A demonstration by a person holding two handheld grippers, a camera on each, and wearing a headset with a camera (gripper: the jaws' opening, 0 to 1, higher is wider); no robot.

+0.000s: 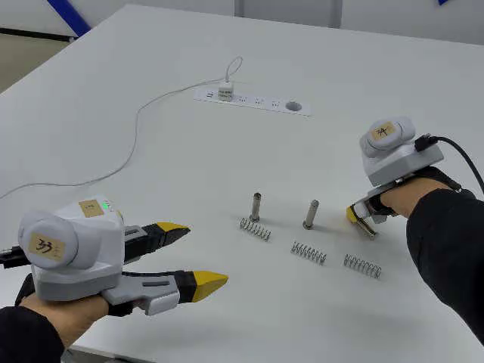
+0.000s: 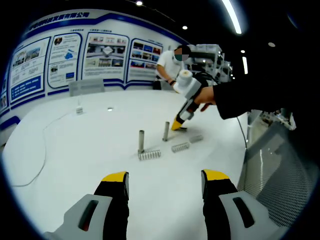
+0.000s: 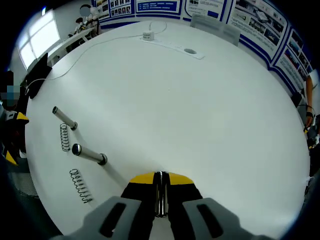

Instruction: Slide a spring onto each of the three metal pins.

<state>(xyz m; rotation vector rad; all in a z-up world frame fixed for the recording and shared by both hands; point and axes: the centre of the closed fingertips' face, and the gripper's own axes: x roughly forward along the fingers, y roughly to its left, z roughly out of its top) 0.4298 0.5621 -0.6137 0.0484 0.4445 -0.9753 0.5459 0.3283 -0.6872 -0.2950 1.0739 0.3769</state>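
1. While my right gripper [image 3: 160, 179] is clamped on a smooth steel pin [image 3: 160, 200], my left gripper [image 1: 206, 253] hangs with its yellow-tipped jaws apart, both on my side of the power strip [image 1: 253, 100]
2. Most of that steel pin is buried between the jaws; whether its end meets the matte white table [image 1: 189, 159] I cannot tell
3. A cylindrical second pin [image 1: 256, 206] and third pin [image 1: 311, 214] stand upright, nearer me than the power strip; farther still from the strip lie three bare wire coils: the first spring [image 1: 255, 228] just beside the second pin's foot, then the second spring [image 1: 308, 252] and the third spring [image 1: 362, 265]
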